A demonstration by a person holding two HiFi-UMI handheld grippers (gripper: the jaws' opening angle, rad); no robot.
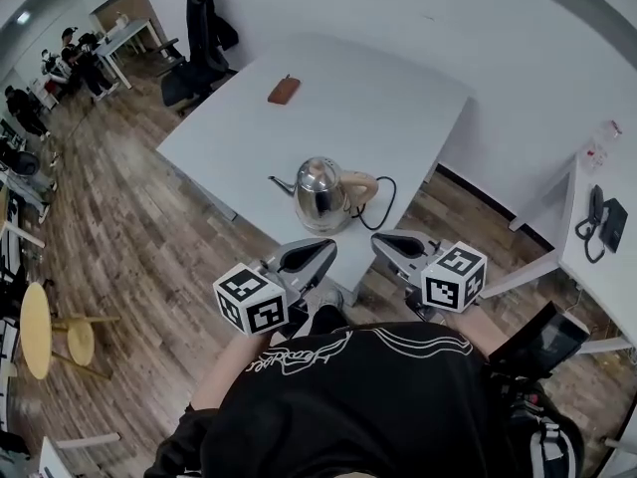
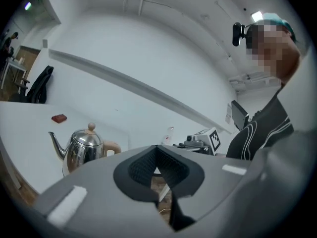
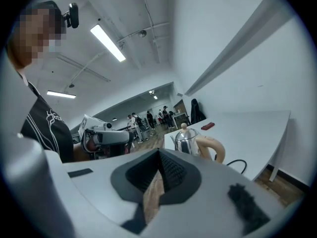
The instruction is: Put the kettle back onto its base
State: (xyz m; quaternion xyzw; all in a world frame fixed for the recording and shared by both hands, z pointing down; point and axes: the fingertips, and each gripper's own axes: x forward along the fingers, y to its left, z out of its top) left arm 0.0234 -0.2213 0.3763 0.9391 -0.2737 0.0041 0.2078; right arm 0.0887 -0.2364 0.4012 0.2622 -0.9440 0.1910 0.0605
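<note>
Head view: a person in a black shirt (image 1: pixel 348 406) stands at the near edge of a white table (image 1: pixel 398 108), one tool in each hand, both low in the frame.
Kettle: a steel kettle (image 1: pixel 320 195) with a pale handle stands upright at the centre of the frame, near the table's near edge. Its spout points to frame left and its handle to frame right.
Underside: the kettle's body hides it, so what it rests on cannot be told apart from the tabletop.
Cord: a black cord (image 1: pixel 385 205) loops out on the table from the kettle's right side.
Left gripper: the left gripper (image 1: pixel 311 255) sits lower centre-left, just below the kettle in the frame and apart from it. Its jaws are clenched together with nothing between them.
Left gripper view: the ribbed pads meet in a closed V, and the kettle shows at lower left, off to the side of the jaws.
Right gripper: the right gripper (image 1: pixel 396 245) sits lower centre-right, near the kettle's handle side but not touching it. Its jaws are pressed together and empty.
Right gripper view: the kettle stands just right of centre, beyond the jaw tips.
Brown case: a brown case (image 1: pixel 284 90) lies flat at upper centre of the table, well apart from the kettle.
Chair: a black chair (image 1: pixel 194 43) draped with dark clothing stands at upper left, beside the table's far corner.
Phone: a black desk phone (image 1: pixel 597 212) sits on a second white surface at the right edge.
Stool: a yellow round stool (image 1: pixel 35 329) stands on the wood floor at the left edge.
</note>
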